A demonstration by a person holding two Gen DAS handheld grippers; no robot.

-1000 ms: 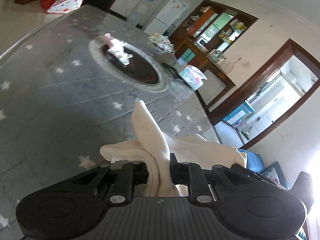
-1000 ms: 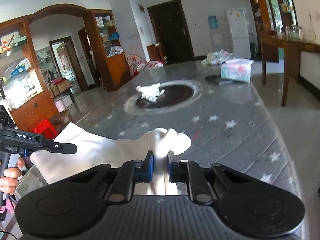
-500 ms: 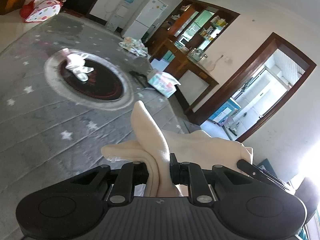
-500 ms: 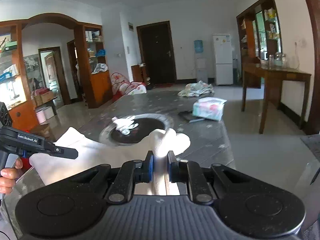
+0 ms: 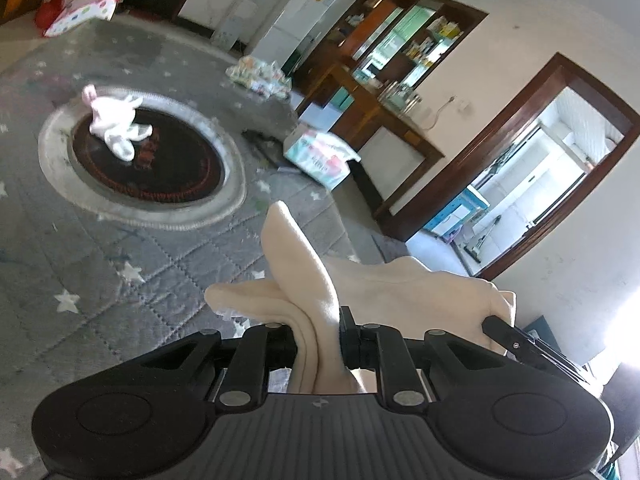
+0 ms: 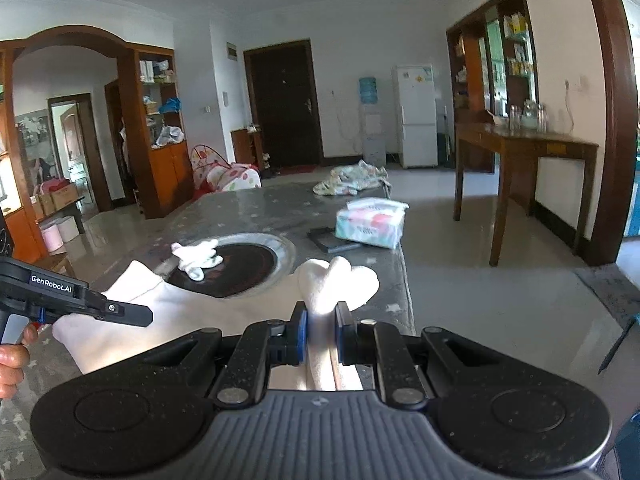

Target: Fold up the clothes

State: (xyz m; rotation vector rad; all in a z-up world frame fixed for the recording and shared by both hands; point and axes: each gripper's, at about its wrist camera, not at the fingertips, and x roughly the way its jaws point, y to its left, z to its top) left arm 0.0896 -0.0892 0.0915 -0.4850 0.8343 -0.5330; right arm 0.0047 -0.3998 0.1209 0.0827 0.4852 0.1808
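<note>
A cream garment [image 5: 404, 292] hangs stretched between my two grippers above the grey star-patterned table cover [image 5: 100, 264]. My left gripper [image 5: 318, 336] is shut on one bunched edge of it, and the cloth pokes up past the fingers. My right gripper [image 6: 319, 328] is shut on the other edge of the cream garment [image 6: 336, 280]. The left gripper [image 6: 132, 314] shows at the left of the right wrist view, held by a hand [image 6: 12, 360]. In the left wrist view the right gripper's finger [image 5: 520, 340] shows at the right.
A small white and pink garment [image 5: 114, 124] lies on the dark round inset [image 5: 160, 168] in the table. A pack of tissues [image 5: 320, 156], a dark flat object [image 5: 268, 150] and a patterned cloth heap [image 5: 260, 74] lie farther back. A wooden side table [image 6: 520, 160] stands to the right.
Both grippers have moved across the table with the cream garment still gripped and have risen a little. The right wrist view now takes in more of the room and less of the table.
</note>
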